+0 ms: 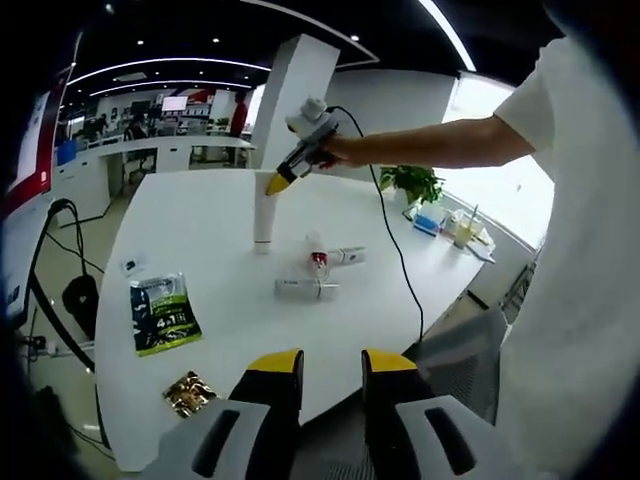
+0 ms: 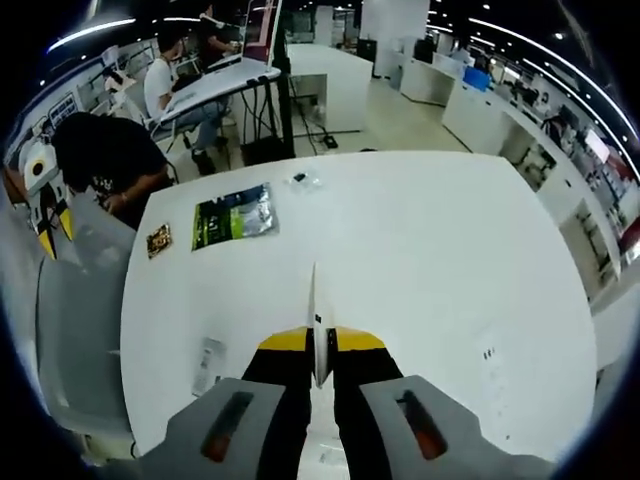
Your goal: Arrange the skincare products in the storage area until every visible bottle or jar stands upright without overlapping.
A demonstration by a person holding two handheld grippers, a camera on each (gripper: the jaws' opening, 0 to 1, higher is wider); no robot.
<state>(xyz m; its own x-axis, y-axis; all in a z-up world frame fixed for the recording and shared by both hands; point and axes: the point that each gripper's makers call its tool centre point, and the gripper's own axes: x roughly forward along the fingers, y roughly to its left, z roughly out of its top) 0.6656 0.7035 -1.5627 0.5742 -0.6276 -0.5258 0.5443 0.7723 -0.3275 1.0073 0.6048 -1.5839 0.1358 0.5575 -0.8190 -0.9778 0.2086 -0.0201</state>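
Spanning both views: a white round table (image 1: 200, 230), mostly bare, with wide open room toward its far edge in the right gripper view. Lying near the rim on the left gripper's side, clear of the bottles: a green packet (image 1: 162, 313) and a small gold sachet (image 1: 189, 391).

Standing upright near the table's middle: a tall white tube (image 1: 264, 222), long axis vertical, being clamped at its top by the right gripper (image 1: 278, 183), jaws squeezing together on it. Lying flat just beside the tube, on the side toward the left gripper: two small bottles (image 1: 307, 288), one red-capped (image 1: 335, 257), long axes along the tabletop, close but not visibly overlapping.

Hovering off the near edge with jaws apart, holding nothing: the left gripper (image 1: 332, 365). Judging the left nearer to the fallen pair; approaching across the rim, then tipping each upright into open space.
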